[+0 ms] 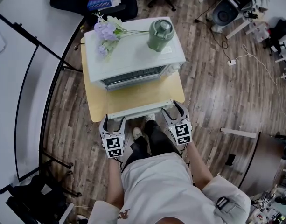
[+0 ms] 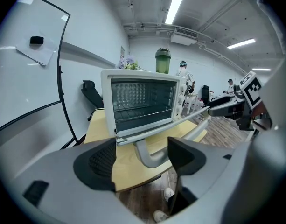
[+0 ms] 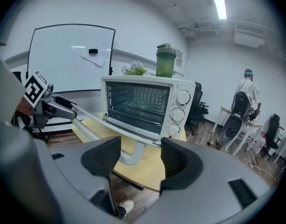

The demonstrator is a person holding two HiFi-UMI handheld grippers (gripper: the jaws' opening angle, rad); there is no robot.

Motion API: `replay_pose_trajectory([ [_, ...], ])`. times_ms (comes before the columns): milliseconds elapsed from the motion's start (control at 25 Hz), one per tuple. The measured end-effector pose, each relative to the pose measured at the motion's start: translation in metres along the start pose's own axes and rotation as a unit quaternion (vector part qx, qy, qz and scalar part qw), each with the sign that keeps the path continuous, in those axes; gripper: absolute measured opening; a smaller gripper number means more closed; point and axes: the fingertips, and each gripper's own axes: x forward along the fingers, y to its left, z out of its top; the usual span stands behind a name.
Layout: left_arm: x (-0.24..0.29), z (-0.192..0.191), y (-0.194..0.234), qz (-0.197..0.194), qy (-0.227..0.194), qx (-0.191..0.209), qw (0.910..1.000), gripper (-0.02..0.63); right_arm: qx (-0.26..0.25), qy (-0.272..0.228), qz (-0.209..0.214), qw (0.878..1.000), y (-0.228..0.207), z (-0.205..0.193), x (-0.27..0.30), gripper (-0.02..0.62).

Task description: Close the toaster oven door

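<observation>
A white toaster oven [image 1: 133, 55] stands on a wooden table [image 1: 133, 97], its door [image 1: 138, 110] hanging open and roughly level toward me. My left gripper [image 1: 112, 120] is at the door's left front corner and my right gripper [image 1: 174, 110] is at its right corner. In the left gripper view the grey door handle [image 2: 149, 155] curves between the jaws of the left gripper [image 2: 140, 160], which stand apart from it. The right gripper [image 3: 139, 162] likewise has the handle's other bend [image 3: 129, 157] between wide jaws, with no pad pressing on it.
A green jar [image 1: 160, 34] and purple flowers [image 1: 108, 31] lie on top of the oven. A whiteboard on a black stand [image 1: 12, 78] stands at the left. My shoes [image 1: 138, 133] are under the table's near edge. A person [image 3: 247, 92] stands far off among office chairs.
</observation>
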Motion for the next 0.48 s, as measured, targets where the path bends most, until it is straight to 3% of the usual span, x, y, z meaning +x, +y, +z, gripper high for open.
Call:
replay_pose_trajectory([
  [240,-0.001,0.01,0.002,0.003,-0.006,-0.005,1.0,0.344,-0.034,-0.032,-0.005,0.999,0.008,0.02,-0.01,0.262],
  [480,-0.002,0.017,0.004,0.005,-0.01,-0.008,0.9999,0.342,-0.107,-0.063,0.013,0.992,0.029,0.043,-0.019,0.249],
])
